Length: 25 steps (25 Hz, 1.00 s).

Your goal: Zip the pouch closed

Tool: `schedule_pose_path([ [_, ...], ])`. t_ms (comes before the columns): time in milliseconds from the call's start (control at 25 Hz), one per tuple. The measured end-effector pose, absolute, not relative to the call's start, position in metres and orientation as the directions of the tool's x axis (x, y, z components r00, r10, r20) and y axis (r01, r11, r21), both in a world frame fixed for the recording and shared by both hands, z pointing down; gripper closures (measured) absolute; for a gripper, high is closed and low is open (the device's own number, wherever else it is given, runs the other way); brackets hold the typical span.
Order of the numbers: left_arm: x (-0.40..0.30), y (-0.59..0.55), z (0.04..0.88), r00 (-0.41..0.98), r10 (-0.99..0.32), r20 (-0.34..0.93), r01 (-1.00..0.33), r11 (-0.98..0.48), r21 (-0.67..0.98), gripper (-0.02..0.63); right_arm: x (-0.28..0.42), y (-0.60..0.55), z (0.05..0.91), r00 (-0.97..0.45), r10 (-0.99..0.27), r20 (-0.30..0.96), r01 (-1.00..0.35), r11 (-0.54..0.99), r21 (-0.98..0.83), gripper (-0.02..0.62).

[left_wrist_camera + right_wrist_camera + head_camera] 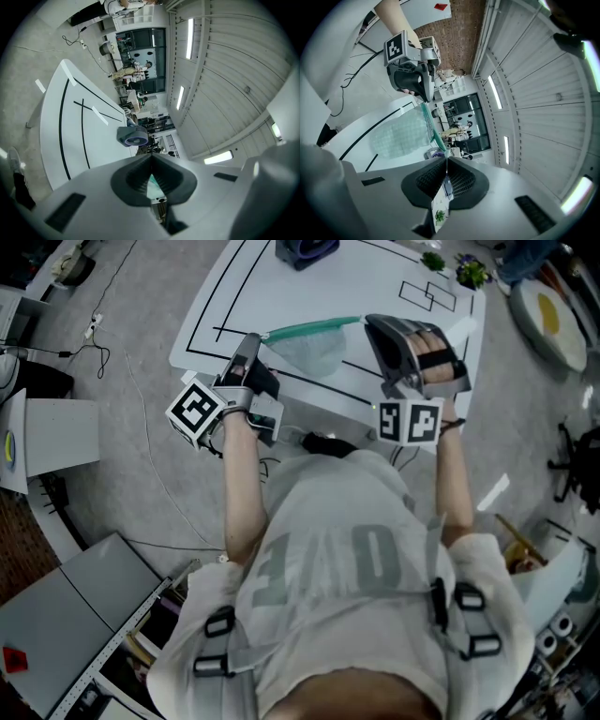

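Head view: a person stands at the near edge of a white table (246,294) marked with black lines, a gripper in each hand. The left gripper (256,339) and the right gripper (372,322) hold the pouch (316,352) between them, just above the near part of the table. Its green zip band (311,329) is stretched from one gripper to the other, and the pale see-through body hangs below the band.

Left gripper view: the jaws are pressed together on a green corner of the pouch, pinched between the dark pads. Beyond them a round blue-grey object (132,136) sits on the table.

Right gripper view: the jaws are closed on a small pale tab (446,185) at the right end of the zip band. I cannot tell whether this is the slider pull. The band leads away from it to the left gripper, which clamps the far end.

Each gripper's cube (196,410) bears black-and-white square markers, with no words on them. The person's shirt (328,559) has large pale letters, seen from above, which I cannot read with certainty. Two small green plants (472,273) stand at the table's far right corner.
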State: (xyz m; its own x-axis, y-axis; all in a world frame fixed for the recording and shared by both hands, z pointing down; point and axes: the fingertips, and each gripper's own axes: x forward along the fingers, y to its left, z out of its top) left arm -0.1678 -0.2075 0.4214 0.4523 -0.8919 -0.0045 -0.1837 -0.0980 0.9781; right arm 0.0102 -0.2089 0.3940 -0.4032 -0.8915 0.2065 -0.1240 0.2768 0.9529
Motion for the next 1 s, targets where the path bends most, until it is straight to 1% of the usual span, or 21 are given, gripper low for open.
schedule_pose_path([
  [160,-0.166,-0.213,0.421,0.447,-0.894,-0.004,-0.197,-0.102,0.975,0.598,0.011,-0.212,0.398,-0.400,-0.891,0.217,-0.134,0.291,0.947,0.578],
  [280,-0.169,-0.215,0.424,0.433,-0.901,0.006,-0.227,-0.102,0.969,0.598,0.010,-0.213,0.410,-0.395,-0.883,0.251,-0.141,0.329,0.934,0.578],
  [520,-0.184,-0.223,0.431,0.406,-0.913,0.037,-0.298,-0.093,0.950,0.595,0.009,-0.220,0.446,-0.371,-0.866,0.335,-0.269,0.446,0.854,0.578],
  [560,-0.189,-0.224,0.430,0.393,-0.919,0.036,-0.304,-0.093,0.948,0.572,0.011,-0.223,0.453,-0.356,-0.867,0.347,-0.289,0.456,0.842,0.578],
  [600,-0.193,-0.225,0.428,0.386,-0.922,0.031,-0.311,-0.099,0.945,0.523,0.014,-0.226,0.459,-0.341,-0.869,0.358,-0.310,0.464,0.830,0.578],
  [640,-0.195,-0.226,0.425,0.385,-0.923,0.022,-0.314,-0.108,0.943,0.512,0.017,-0.229,0.464,-0.326,-0.871,0.366,-0.329,0.468,0.820,0.578],
  [880,-0.195,-0.229,0.416,0.397,-0.918,-0.018,-0.283,-0.141,0.949,0.514,0.043,-0.252,0.494,-0.219,-0.893,0.394,-0.390,0.450,0.803,0.577],
  [920,-0.194,-0.229,0.415,0.401,-0.916,-0.023,-0.280,-0.147,0.949,0.514,0.047,-0.255,0.499,-0.209,-0.894,0.396,-0.412,0.448,0.793,0.577],
  [1000,-0.192,-0.230,0.412,0.410,-0.912,-0.033,-0.284,-0.162,0.945,0.514,0.051,-0.256,0.508,-0.210,-0.892,0.401,-0.505,0.450,0.737,0.575],
])
